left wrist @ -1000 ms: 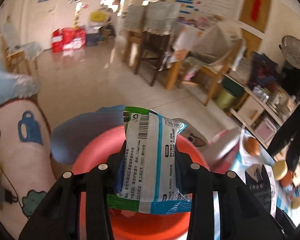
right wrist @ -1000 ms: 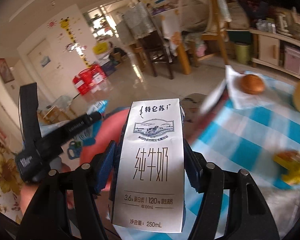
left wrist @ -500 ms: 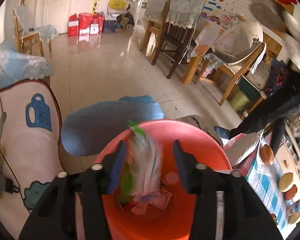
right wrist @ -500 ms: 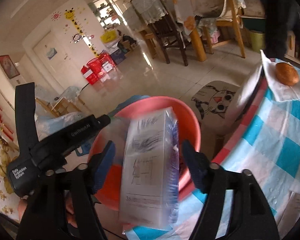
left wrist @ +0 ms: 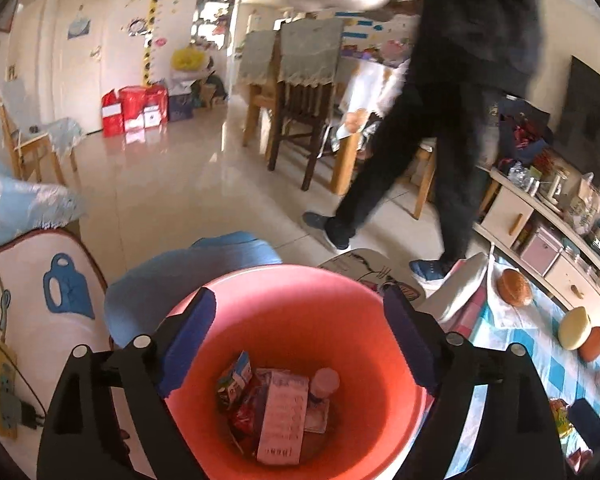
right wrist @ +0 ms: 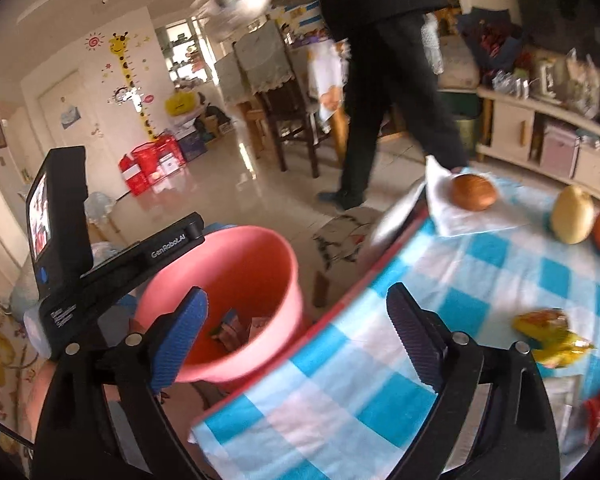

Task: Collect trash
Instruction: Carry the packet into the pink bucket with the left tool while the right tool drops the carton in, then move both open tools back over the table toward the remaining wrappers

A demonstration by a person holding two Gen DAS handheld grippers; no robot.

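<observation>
A pink-red bucket [left wrist: 384,364] sits on the floor beside the table, straight below my left gripper [left wrist: 300,320]. Its jaws are opening and nothing is between them. Inside the bucket lie a white milk carton [left wrist: 282,420], a small carton [left wrist: 234,380], a red wrapper and a small bottle [left wrist: 324,382]. My right gripper [right wrist: 296,320] hangs over the table's near edge, its jaws opening too and empty. In its view the bucket [right wrist: 268,252] is at the left, with the left gripper's body [right wrist: 112,260] above its rim. A yellow wrapper [right wrist: 552,338] lies on the checked cloth.
A person in dark clothes [left wrist: 440,120] walks across the floor behind the bucket. The blue-checked tablecloth [right wrist: 480,272] carries a bun on a napkin [right wrist: 472,192], a pear [right wrist: 572,214] and red wrappers at the right edge. A blue stool [left wrist: 188,276] and a cushioned seat stand left.
Both grippers let go: the wipes packet and the milk carton dropped into the bucket and the jaws spread wide. A person has walked into view.
</observation>
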